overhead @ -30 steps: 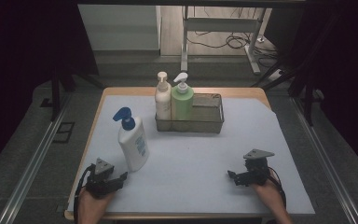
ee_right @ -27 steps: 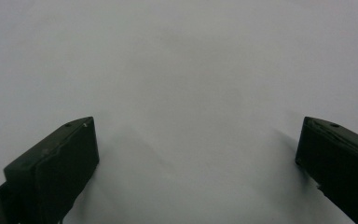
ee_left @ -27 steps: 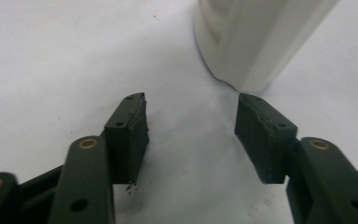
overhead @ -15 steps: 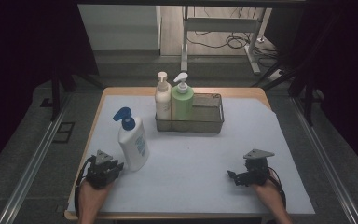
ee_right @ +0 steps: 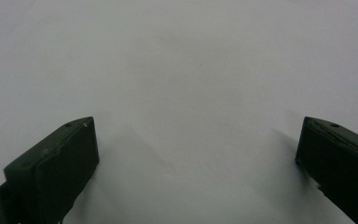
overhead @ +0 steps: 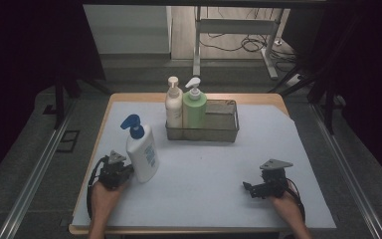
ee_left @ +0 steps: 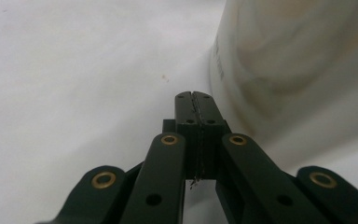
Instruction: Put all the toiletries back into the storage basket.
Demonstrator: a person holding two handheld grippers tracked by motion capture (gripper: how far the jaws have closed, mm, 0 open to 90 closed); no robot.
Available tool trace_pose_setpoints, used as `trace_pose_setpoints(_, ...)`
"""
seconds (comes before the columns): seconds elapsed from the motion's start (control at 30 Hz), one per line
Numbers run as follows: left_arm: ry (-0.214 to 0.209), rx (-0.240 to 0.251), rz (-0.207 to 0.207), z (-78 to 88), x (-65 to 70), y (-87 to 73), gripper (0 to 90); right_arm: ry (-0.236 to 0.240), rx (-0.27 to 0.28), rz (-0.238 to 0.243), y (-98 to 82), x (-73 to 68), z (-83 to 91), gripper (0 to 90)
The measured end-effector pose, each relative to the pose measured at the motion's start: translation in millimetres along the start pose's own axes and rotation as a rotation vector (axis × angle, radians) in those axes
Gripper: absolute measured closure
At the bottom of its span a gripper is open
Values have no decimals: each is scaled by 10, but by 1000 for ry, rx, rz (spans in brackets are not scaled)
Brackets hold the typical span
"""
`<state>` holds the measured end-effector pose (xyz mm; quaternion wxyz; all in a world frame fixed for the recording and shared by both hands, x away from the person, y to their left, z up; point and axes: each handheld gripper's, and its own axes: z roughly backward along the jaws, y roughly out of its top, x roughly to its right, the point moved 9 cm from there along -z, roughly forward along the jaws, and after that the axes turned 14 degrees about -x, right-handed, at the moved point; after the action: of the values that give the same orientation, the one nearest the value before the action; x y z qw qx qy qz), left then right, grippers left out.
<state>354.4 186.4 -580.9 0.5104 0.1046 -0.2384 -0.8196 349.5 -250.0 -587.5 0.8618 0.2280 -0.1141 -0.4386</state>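
A white pump bottle (overhead: 142, 154) with a blue pump head stands upright on the white mat, left of centre. My left gripper (overhead: 125, 172) lies on the mat right beside the bottle's base, at its left. In the left gripper view its jaws (ee_left: 194, 95) are pressed together with nothing between them, and the white bottle (ee_left: 298, 60) rises close on the right. These jaws have just been closing, on nothing. My right gripper (overhead: 248, 189) rests on the mat near the front right. Its own view has the gripper (ee_right: 196, 140) open wide over bare mat.
A wire basket (overhead: 224, 132) stands at the back centre of the mat (overhead: 204, 169). A cream pump bottle (overhead: 173, 104) and a green pump bottle (overhead: 194, 107) stand in its left end. The table's wooden edge (overhead: 179, 230) runs along the front.
My left gripper has slid forward and right, up to the white bottle's base, and its jaws have closed. The right gripper and the bottles have kept still.
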Motion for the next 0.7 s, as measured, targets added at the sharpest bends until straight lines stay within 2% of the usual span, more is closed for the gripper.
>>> trace_pose_setpoints(0.1,-27,12,0,-44,25,41,894,0,1,0,0,0,0,0)
trace_pose_setpoints(0.2,-19,19,0,-55,28,49,894,0,0,0,0,0,0,0)
trace_pose_setpoints(0.33,-43,32,12,-59,27,42,895,0,0,0,0,0,0,0)
trace_pose_setpoints(0.5,-49,39,13,-61,25,42,895,0,0,0,0,0,0,0)
trace_pose_setpoints(0.63,-65,40,-2,-74,97,58,895,0,0,0,0,0,0,0)
trace_pose_setpoints(0.7,-57,35,-15,-88,134,74,895,0,0,0,0,0,0,0)
